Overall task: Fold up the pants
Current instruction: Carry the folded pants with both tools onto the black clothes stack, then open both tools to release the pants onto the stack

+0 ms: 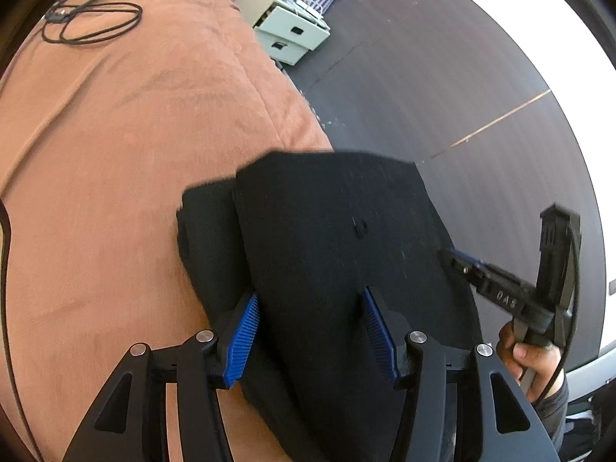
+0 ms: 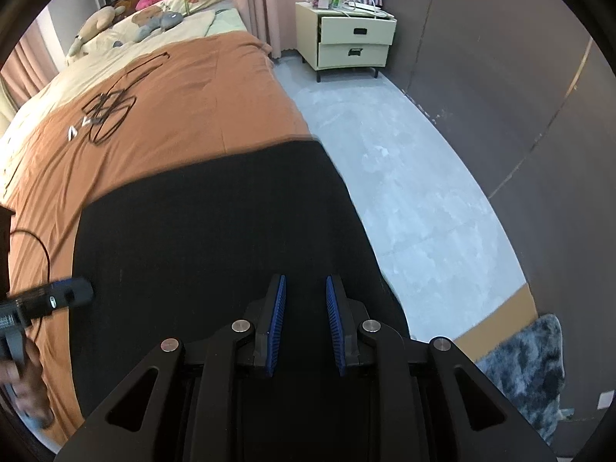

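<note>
The black pants lie in folded layers at the brown bedspread's edge, their far edge blurred. My left gripper has its blue pads about half apart with a thick bundle of the black cloth filling the gap. My right gripper has narrow jaws with black cloth of the pants between the pads. In the left wrist view, the right gripper meets the pants' right edge, with a hand on its handle. The left gripper's tip touches the pants' left edge.
A coiled black cable lies far back on the bedspread, also visible as the cable. A pale bedside cabinet stands beyond the bed's corner. Grey floor runs along the bed's right side, with a fluffy grey rug near the dark wall.
</note>
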